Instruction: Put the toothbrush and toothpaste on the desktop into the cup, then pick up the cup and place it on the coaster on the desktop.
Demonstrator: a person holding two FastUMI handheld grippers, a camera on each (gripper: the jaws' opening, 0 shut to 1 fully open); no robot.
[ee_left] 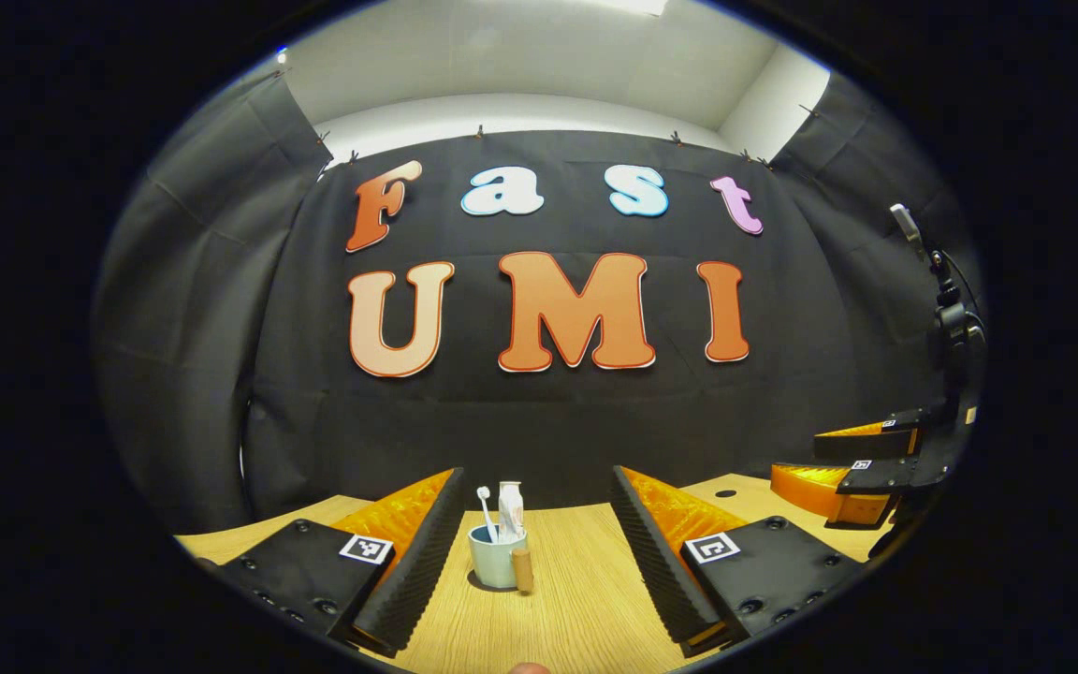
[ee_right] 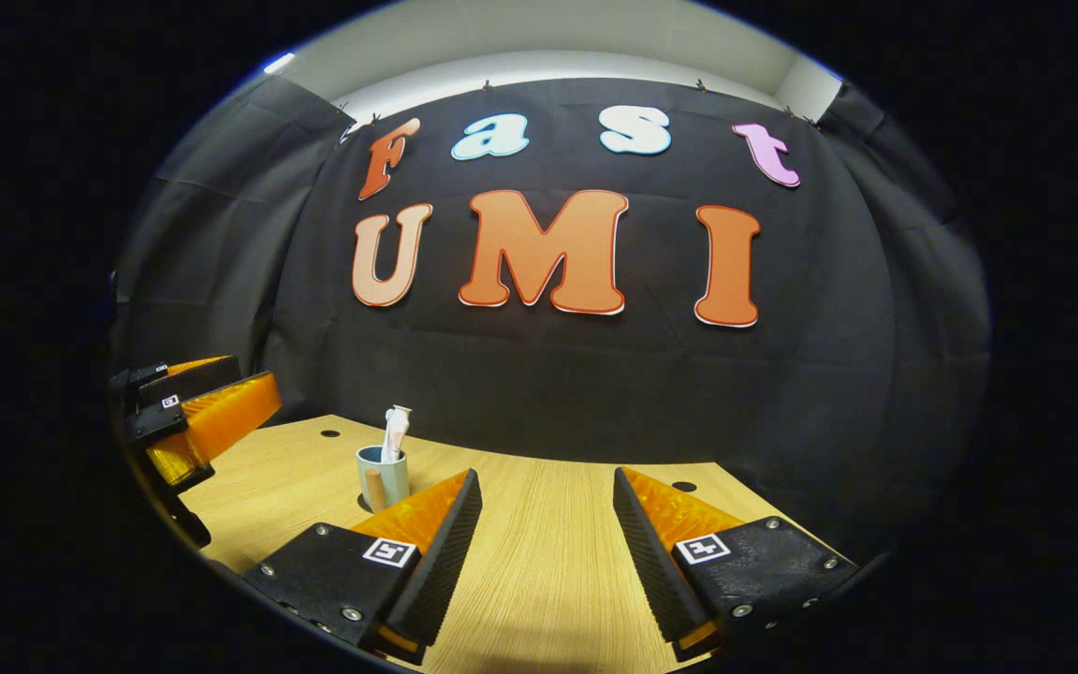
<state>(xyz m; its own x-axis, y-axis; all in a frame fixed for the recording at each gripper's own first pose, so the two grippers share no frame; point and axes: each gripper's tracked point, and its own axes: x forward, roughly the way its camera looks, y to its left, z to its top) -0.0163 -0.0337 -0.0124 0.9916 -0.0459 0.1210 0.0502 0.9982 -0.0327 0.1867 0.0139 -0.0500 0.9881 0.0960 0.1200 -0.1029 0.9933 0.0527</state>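
Left gripper view. Left tongs (ee_left: 536, 552) stand wide apart, nothing between them, low over the wooden surface (ee_left: 586, 599). Cup (ee_left: 496, 556) sits upright on the surface, ahead of the tongs & nearer the left finger, well short of the far edge. Toothbrush (ee_left: 486, 510) & toothpaste (ee_left: 510, 509) already stand in the cup, heads up, leaning a little. A short wooden handle (ee_left: 522, 568) sticks out on the cup's near-right side. Right tongs (ee_left: 862, 468) show farther off toward the right edge of the surface, also parted, hovering above it.

Right gripper view. Right tongs (ee_right: 546, 552) are spread, empty, over the surface (ee_right: 548, 562). Cup (ee_right: 383, 477) lies fwd-left, just past the left finger's tip, apart from it; toothpaste (ee_right: 396, 431) pokes above the rim. Left tongs (ee_right: 211, 412) appear at the left edge, held above the surface.

Step in hand (judged): loading looks done; the cup pick-up is next. The left tongs are better lined up: approach level, straddle the cup body at mid-height, keep the handle clear of both fingers, close gently so the cup stays upright & the contents don't tip out. Lift straight, then carry low.

Hidden / unclear: no coaster can be made out on the visible surface, so the drop-off point cannot be told. The cup's foot is partly masked by the finger in the right gripper view; the toothbrush is hard to separate from the toothpaste there.
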